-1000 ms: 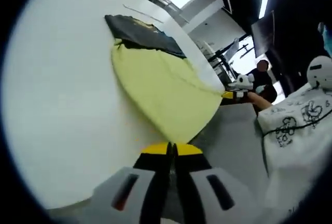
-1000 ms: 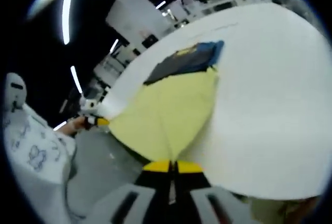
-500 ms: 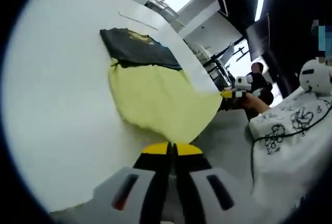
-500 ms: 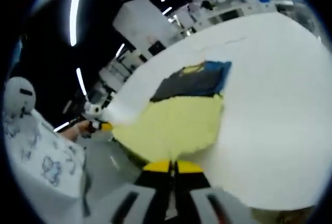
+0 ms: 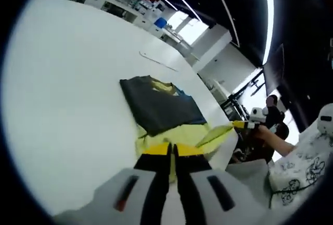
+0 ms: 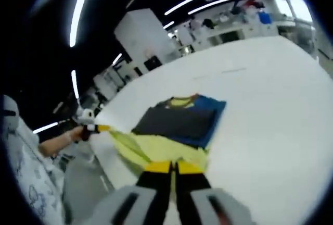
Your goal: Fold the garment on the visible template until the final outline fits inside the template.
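A yellow garment [image 5: 179, 135] lies on the white table [image 5: 62, 95], bunched into a short strip just in front of a dark grey rectangle [image 5: 156, 108] with a blue edge [image 5: 192, 111]. My left gripper [image 5: 172, 150] is shut on the garment's near edge. Out at the right, the right gripper [image 5: 244, 125] holds a stretched yellow corner [image 5: 221, 131]. In the right gripper view, my right gripper [image 6: 173, 167] is shut on the yellow garment [image 6: 156, 149] below the dark rectangle [image 6: 179, 121]. The left gripper [image 6: 92, 127] pinches the far corner there.
A person in a white printed top [image 5: 299, 167] stands off the table's edge, with a hand [image 6: 54, 142] on the other gripper. A thin strip [image 5: 156, 61] lies on the table beyond the rectangle. Shelves and benches [image 6: 234, 19] stand far behind.
Both grippers have carried the garment's edge toward the dark rectangle. The broad yellow spread has shrunk to a narrow band beside it, and both views have tilted up over the table.
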`<state>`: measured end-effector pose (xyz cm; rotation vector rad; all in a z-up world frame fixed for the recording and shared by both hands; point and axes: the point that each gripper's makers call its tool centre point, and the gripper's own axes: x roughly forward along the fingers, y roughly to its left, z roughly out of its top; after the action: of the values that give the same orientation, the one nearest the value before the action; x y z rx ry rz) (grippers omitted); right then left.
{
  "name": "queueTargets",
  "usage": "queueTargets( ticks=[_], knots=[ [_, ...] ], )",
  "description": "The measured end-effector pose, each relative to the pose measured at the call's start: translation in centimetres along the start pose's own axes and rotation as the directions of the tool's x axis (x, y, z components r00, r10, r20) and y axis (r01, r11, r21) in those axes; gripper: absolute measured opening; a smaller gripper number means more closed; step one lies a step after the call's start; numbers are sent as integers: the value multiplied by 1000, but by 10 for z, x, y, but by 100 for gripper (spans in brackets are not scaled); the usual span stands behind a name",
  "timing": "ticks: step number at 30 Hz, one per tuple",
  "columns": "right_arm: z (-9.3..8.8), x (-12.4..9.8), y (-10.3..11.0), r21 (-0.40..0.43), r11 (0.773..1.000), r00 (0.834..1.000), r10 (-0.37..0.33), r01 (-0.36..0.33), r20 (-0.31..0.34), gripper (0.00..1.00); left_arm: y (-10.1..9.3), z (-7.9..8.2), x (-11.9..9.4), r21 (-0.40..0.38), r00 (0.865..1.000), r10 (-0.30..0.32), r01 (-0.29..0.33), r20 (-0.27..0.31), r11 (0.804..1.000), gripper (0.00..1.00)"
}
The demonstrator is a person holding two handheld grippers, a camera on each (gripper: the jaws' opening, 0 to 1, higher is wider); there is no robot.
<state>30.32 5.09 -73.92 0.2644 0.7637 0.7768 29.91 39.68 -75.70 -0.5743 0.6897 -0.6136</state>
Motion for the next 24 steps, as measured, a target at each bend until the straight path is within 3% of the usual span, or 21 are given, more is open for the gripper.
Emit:
queueTargets(
  ticks=[3, 7, 11, 17, 24],
  knots=[
    [19, 6, -10, -13, 1000, 1000, -4, 4, 30, 0, 9, 18, 8, -4, 1000, 8, -8, 27, 1000, 0],
    [44, 14, -26, -9, 1000, 997, -14, 14, 79, 0, 3, 33, 16, -3, 998, 5, -4, 66, 1000, 0],
    [64, 20, -39, -17, 999, 993, -34, 36, 113, 0, 15, 54, 18, -17, 995, 10, -8, 103, 1000, 0],
    [97, 32, -52, -52, 998, 987, -35, 43, 155, 0, 11, 80, 28, 5, 990, 18, -19, 139, 1000, 0],
    [113, 55, -74, -89, 994, 989, -51, 64, 141, 0, 28, 100, 43, -13, 990, 33, -31, 135, 999, 0]
  ],
)
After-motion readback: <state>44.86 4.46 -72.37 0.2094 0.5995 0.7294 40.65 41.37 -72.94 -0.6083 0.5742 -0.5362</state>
